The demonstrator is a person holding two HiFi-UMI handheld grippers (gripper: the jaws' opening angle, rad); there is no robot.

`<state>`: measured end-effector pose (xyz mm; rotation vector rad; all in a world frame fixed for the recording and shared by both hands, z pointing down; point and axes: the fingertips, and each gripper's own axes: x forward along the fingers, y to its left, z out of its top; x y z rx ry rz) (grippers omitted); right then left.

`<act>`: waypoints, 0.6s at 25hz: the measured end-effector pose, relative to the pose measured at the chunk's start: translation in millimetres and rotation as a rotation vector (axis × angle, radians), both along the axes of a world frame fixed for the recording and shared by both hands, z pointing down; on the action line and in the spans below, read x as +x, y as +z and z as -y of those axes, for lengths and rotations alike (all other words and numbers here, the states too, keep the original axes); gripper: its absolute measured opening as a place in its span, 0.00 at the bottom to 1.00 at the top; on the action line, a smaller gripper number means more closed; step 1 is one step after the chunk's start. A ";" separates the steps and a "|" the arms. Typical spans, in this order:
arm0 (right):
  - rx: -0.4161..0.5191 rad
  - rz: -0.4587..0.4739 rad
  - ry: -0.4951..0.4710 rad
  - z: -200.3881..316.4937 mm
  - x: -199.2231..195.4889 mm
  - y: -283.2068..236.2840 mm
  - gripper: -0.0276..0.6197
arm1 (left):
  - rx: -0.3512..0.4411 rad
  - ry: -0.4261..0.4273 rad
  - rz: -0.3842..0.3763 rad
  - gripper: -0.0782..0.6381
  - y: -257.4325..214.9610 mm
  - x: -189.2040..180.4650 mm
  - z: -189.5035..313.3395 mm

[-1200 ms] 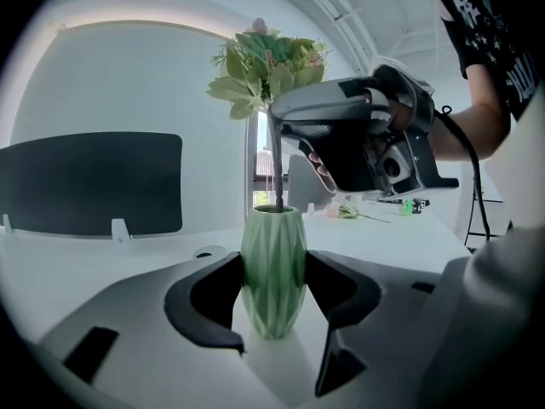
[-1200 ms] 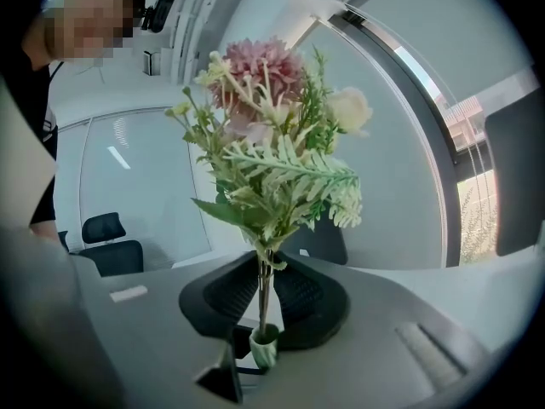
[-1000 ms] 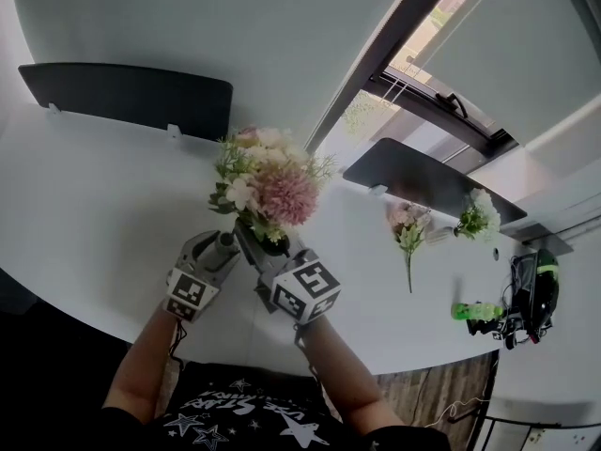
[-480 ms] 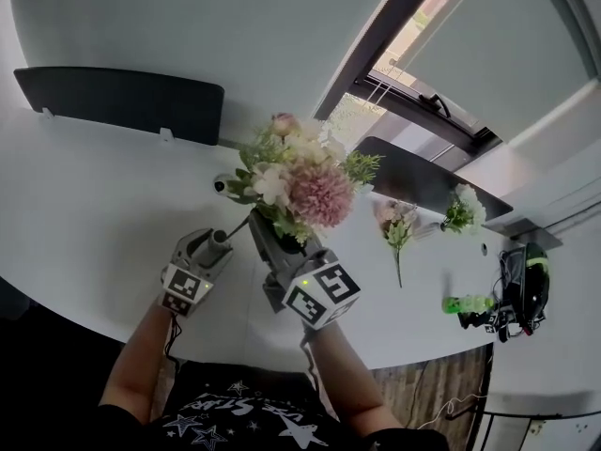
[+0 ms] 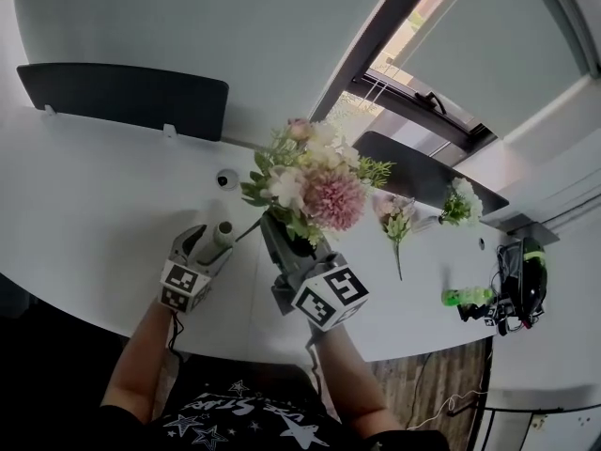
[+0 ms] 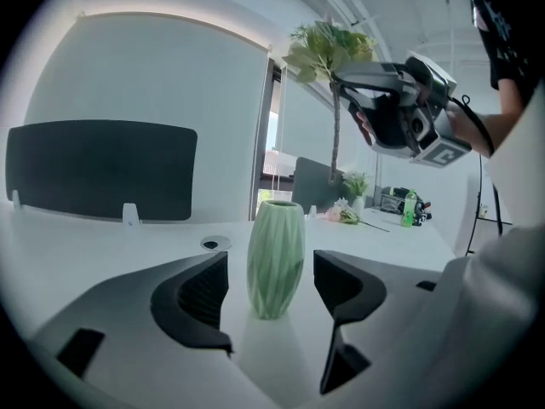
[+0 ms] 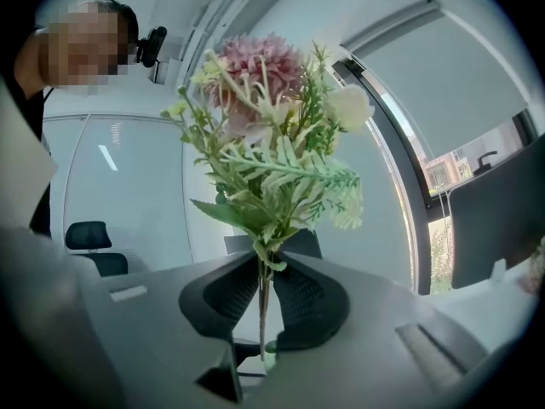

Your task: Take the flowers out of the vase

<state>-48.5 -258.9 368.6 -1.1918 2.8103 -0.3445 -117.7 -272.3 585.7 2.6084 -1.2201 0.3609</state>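
Note:
A ribbed pale green vase [image 6: 275, 258] stands upright on the white table [image 5: 84, 205], empty. My left gripper [image 6: 272, 290] is open around it; its jaws have just been opening, and a gap shows on each side of the vase. In the head view the vase [image 5: 223, 234] sits at the left gripper [image 5: 212, 244]. My right gripper [image 7: 262, 295] is shut on the thin stem of a pink, white and green bouquet [image 7: 272, 143]. It holds the bouquet [image 5: 310, 181] up and to the right of the vase, with the stem end [image 6: 335, 147] hanging free in the air.
Two loose flower sprigs [image 5: 394, 219] [image 5: 460, 205] lie on the table to the right. A green bottle [image 5: 467, 297] and black gear [image 5: 526, 285] sit at the far right edge. Dark divider panels [image 5: 122, 97] [image 5: 423, 172] line the back. A round cable grommet [image 5: 226, 178] lies behind the vase.
My right gripper has lifted the bouquet up and to the right, and the stem has come out of the vase. The left jaws have widened off the vase.

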 end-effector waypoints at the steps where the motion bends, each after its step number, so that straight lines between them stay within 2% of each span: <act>1: -0.009 -0.002 0.003 -0.8 0.5 0.7 0.13 | -0.001 -0.011 -0.013 0.53 -5.4 -3.5 -0.8; 5: -0.058 0.004 0.044 -3.7 3.2 3.7 0.13 | 0.009 -0.045 -0.047 0.53 -39.6 -19.1 -3.8; 9: -0.090 -0.004 0.051 -8.4 2.9 4.9 0.13 | -0.017 -0.032 -0.074 0.52 -70.9 -29.3 -11.1; 15: -0.106 -0.017 0.026 -7.5 5.7 6.2 0.13 | 0.063 -0.044 -0.131 0.51 -122.1 -37.3 -19.9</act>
